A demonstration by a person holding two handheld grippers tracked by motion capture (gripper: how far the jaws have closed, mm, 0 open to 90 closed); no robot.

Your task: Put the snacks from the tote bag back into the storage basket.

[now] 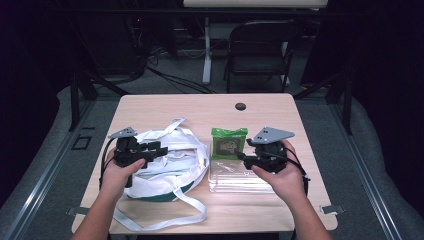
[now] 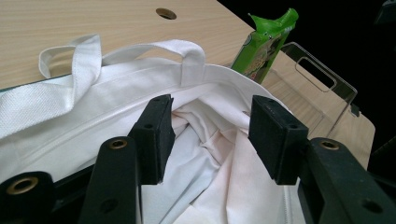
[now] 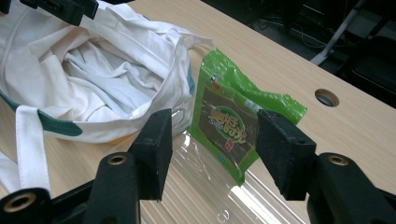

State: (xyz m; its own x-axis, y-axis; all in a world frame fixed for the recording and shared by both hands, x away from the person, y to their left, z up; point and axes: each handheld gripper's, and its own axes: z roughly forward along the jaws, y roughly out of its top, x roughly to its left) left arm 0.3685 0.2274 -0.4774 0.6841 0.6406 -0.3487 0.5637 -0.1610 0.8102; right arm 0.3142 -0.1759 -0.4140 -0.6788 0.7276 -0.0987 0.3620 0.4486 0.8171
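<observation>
While the left claw [image 1: 159,148] hangs open over the white bag's [image 1: 172,167] mouth, the right claw [image 1: 242,156], also open, points at the green packet [image 3: 229,128] propped on the clear tray [image 1: 235,181] straight ahead, nearer this hand.

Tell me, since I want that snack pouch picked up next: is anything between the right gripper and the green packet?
Nothing visible blocks it. The right gripper is open, its jaws framing the green packet, which leans on the clear tray. The white bag sits off to the side, beside the packet, not in the path.
</observation>
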